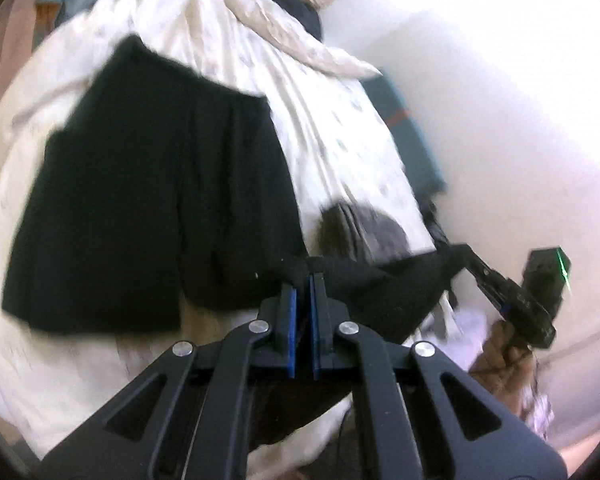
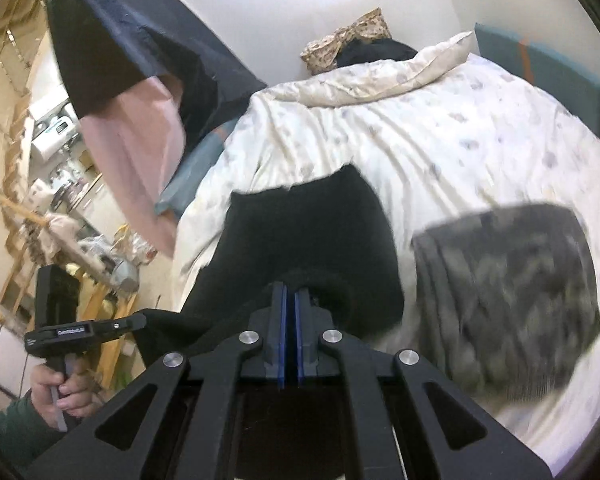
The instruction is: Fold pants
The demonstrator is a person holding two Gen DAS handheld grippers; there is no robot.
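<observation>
We find the black pants [image 1: 156, 184] held off the white patterned duvet [image 1: 340, 128], one edge stretched between the two tools and the rest hanging down over the bed. The left gripper [image 1: 303, 280] has its blue pads drawn together on that edge; the right gripper [image 2: 290, 294] is likewise clamped on bunched black cloth, and in the left view it sits at the far corner of the taut span. A grey folded garment [image 2: 508, 292] lies on the duvet just beside the hanging pants. We judge the main risk to be slippage: each grip takes only a narrow bite of fabric, and the hanging weight could pull a corner free. Uneven tension between the hands could skew the fold line. The trailing legs could also drag across the grey garment and disturb it.
</observation>
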